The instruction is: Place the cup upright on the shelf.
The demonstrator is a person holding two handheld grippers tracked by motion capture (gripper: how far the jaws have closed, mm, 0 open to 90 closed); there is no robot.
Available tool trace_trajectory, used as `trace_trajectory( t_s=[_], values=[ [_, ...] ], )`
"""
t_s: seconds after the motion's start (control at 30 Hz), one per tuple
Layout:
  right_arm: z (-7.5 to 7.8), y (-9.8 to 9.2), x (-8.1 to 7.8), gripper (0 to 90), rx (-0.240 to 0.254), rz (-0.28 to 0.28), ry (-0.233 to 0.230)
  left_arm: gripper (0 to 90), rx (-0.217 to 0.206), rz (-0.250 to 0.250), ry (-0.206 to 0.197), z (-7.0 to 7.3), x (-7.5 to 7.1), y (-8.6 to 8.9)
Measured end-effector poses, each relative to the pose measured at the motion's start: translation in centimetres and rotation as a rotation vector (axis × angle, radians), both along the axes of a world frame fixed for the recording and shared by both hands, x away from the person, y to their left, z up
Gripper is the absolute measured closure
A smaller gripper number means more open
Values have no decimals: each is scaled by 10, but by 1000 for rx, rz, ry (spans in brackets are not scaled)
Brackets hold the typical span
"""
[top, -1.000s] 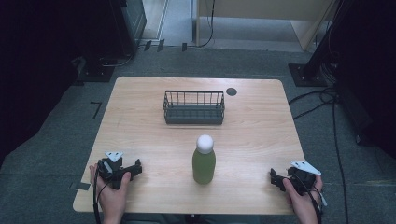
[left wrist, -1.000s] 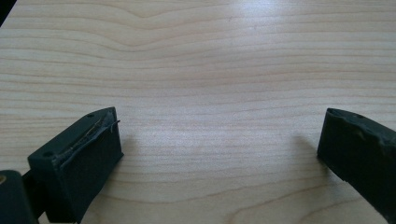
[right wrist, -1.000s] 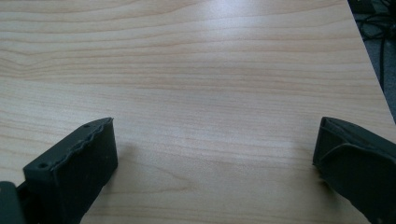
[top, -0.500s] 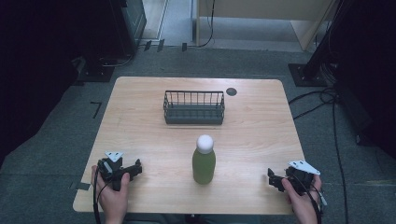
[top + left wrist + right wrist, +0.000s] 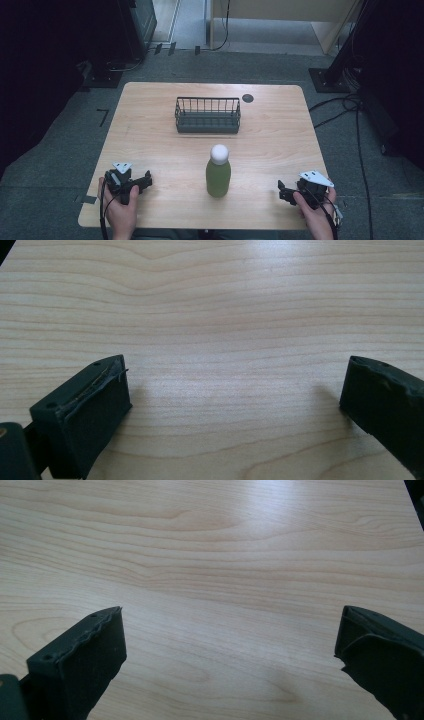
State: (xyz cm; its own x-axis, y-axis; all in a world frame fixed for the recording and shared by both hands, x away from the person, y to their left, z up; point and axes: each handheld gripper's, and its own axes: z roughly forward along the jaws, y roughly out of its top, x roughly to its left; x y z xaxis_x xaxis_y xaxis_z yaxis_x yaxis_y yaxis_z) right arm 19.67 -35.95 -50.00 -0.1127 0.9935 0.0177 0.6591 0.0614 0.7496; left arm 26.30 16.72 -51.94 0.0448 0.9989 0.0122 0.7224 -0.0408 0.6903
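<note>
Standing upright at lower centre of the high view, green bottle (image 5: 218,172), white cap, unmoved over the last second. Right gripper (image 5: 287,192) crept slightly leftward toward it; approach likely starting. Left gripper (image 5: 141,181) unchanged, lower left. Both jaws spread wide, empty, over bare table (image 5: 280,125). Wire basket (image 5: 207,115) beyond.

No writing, label, brand or number can be read anywhere: not on the bottle (image 5: 218,172), the basket (image 5: 207,115) or the table (image 5: 280,130).
</note>
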Motion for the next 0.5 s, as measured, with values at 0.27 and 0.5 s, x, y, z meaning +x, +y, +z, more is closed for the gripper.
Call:
trace_trajectory(
  t_s=[0.27,0.5],
  values=[
    [4,16,-3,0,-3,36,-12,0,1,-4,0,0,0,0],
    [6,30,-3,0,-6,77,-19,0,2,-11,1,0,0,0]
  ],
)
